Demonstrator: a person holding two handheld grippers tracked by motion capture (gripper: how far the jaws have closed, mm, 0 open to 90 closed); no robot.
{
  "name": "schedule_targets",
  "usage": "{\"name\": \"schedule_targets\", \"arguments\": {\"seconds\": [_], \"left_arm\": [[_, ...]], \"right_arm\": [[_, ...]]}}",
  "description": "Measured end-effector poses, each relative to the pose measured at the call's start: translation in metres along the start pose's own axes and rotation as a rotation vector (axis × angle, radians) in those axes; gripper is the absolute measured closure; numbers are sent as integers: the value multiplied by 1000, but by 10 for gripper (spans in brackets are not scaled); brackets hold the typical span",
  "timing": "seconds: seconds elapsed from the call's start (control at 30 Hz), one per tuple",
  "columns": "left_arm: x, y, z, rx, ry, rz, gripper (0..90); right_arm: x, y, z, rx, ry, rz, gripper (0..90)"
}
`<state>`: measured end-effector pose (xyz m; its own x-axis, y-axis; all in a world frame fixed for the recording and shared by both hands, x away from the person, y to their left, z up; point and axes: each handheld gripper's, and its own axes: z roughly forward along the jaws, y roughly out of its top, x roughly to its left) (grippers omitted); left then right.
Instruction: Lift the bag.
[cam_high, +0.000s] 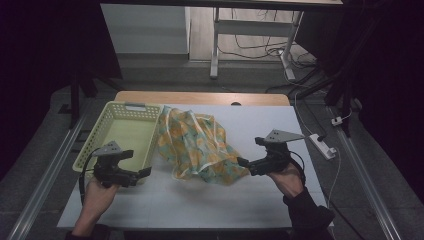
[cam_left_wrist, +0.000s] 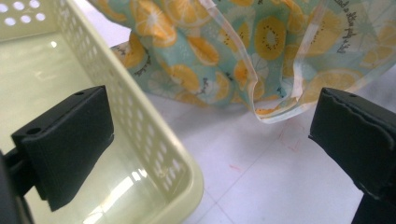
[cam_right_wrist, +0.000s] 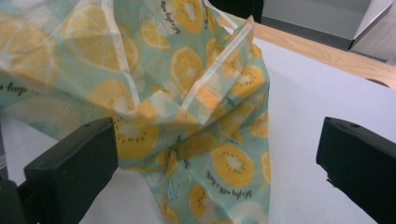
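A thin cloth printed with orange and kiwi slices on pale green lies bunched on the white table top, one end draped against the right wall of a pale yellow perforated basket. My left gripper is open and straddles the basket's near right corner, one jaw over the basket's inside, the other over the table. The cloth's hem lies just beyond it. My right gripper is open at the cloth's right end, with folds of the cloth between its jaws and touching neither.
The basket's inside looks empty. A white power strip with its cable lies near the table's right edge. A wooden strip runs along the far edge. Bare white table stretches in front of the cloth.
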<state>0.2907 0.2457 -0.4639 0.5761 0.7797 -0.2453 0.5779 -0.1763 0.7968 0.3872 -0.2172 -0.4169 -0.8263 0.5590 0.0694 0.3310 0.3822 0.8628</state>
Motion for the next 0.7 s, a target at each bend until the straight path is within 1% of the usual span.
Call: {"name": "schedule_targets", "arguments": {"seconds": [0.13, 0.33, 0.6, 0.7], "left_arm": [[1, -8, -7, -7, 7, -15, 0], [0, -20, -19, -17, 27, -24, 0], [0, -38, -34, -30, 56, -42, 0], [0, -45, -39, -34, 65, -50, 0]], "right_arm": [[0, -7, -5, 10, -8, 16, 0], [0, -18, -14, 16, -34, 29, 0], [3, -34, -30, 0, -63, 43, 0], [5, -39, -36, -6, -81, 46, 0]]}}
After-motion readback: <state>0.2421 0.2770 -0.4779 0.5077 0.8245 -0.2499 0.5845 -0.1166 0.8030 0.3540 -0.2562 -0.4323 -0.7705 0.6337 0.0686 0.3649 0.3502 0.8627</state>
